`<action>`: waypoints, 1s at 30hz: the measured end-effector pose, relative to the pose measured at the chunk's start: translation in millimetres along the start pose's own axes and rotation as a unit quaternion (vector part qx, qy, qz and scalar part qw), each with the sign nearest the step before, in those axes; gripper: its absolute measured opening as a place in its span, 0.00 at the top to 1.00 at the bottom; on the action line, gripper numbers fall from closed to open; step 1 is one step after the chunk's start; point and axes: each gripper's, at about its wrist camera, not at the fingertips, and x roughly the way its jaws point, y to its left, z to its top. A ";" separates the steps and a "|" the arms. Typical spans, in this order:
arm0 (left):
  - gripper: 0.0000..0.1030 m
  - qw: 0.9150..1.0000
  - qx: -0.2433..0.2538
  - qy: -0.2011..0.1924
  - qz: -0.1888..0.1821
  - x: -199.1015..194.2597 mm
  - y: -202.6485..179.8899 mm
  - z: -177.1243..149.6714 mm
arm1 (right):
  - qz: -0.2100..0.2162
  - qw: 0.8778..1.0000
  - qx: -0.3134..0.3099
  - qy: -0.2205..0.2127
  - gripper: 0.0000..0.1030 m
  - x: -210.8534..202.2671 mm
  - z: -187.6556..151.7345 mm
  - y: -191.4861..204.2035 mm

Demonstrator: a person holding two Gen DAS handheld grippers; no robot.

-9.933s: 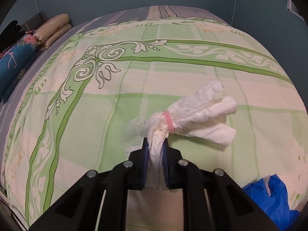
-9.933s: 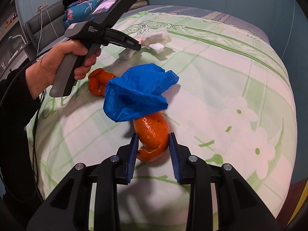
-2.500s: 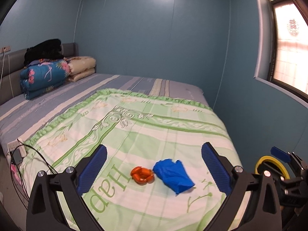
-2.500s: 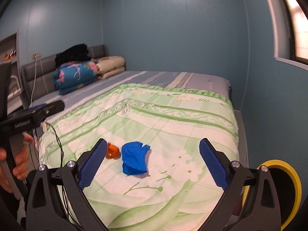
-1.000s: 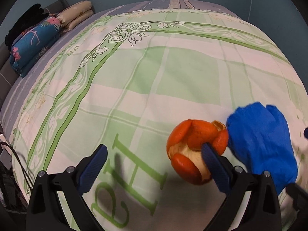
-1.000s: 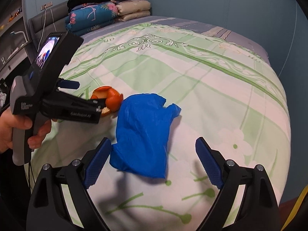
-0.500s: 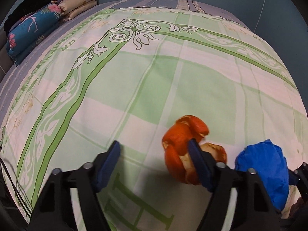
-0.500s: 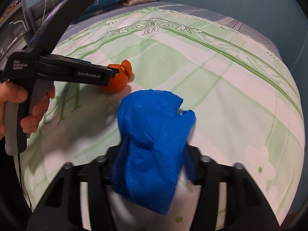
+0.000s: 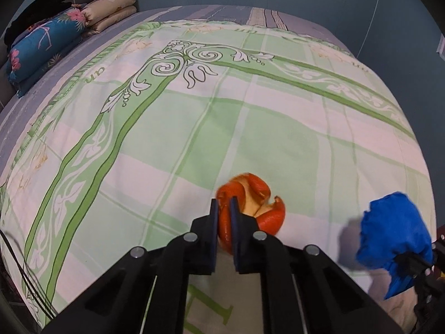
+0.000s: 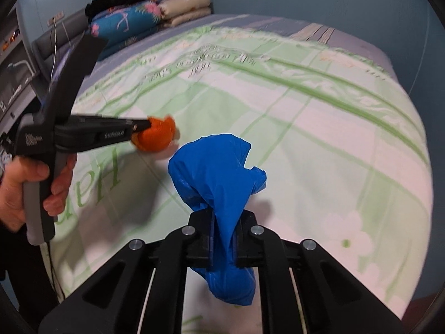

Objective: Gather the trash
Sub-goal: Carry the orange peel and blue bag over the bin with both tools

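Note:
My left gripper [image 9: 223,217] is shut on a curled piece of orange peel [image 9: 251,206] and holds it just above the green and white bedspread [image 9: 194,117]. The same peel [image 10: 155,136] and left gripper [image 10: 144,124] show in the right wrist view at the left. My right gripper [image 10: 224,222] is shut on a crumpled blue plastic bag [image 10: 219,172], lifted off the bed. The bag also shows in the left wrist view [image 9: 395,236] at the right edge.
Folded quilts and pillows [image 9: 44,39] lie stacked at the head of the bed, also in the right wrist view [image 10: 144,14]. A person's hand [image 10: 25,189] holds the left gripper's handle. Black cables [image 9: 16,272] hang at the bed's left edge.
Both grippers have closed: the left on the orange peel, the right on the blue bag. Both pieces have been lifted off the bedspread.

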 end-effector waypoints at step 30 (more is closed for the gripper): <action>0.93 0.953 0.088 -0.236 -0.168 -259.3 -145.8 -54.5 | -0.129 0.959 0.086 -0.235 0.93 -307.4 -71.5 -78.7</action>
